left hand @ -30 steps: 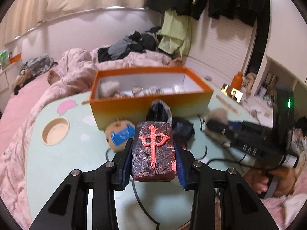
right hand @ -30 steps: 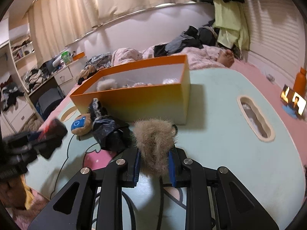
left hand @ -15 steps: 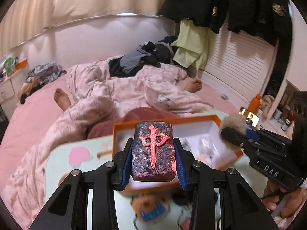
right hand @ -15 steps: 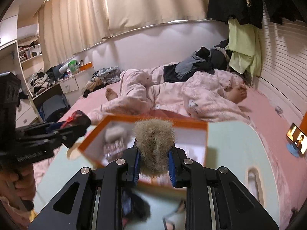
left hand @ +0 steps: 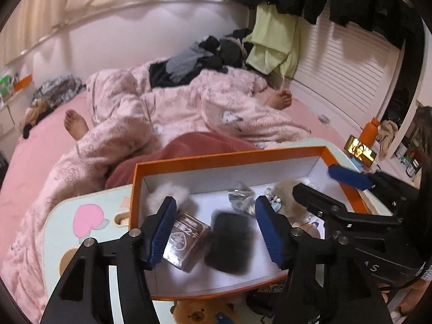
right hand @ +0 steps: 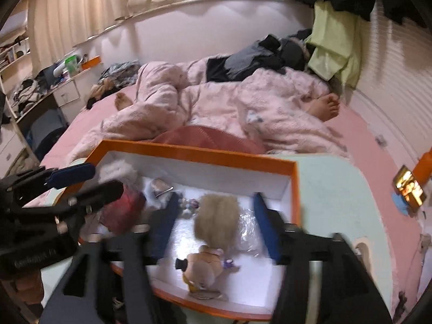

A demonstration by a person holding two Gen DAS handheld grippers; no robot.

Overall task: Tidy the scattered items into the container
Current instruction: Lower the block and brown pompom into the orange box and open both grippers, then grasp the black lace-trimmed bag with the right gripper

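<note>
Both loads, formerly gripped, now inside orange box (left hand: 226, 159) (mint table (right hand: 337, 189), pink bed (left hand: 40, 151)).

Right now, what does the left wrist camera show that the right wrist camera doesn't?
Only the left wrist view shows the mahjong-tile block lying in the box, clear of the opening left gripper, plus a teddy bear outside it. Only the right wrist view shows the tan furry pom-pom between the opening right gripper's pads, untouched, and a small doll. Both show the orange box.

Two wrist views, close above the shared orange box (left hand: 229, 159), angled down.
</note>
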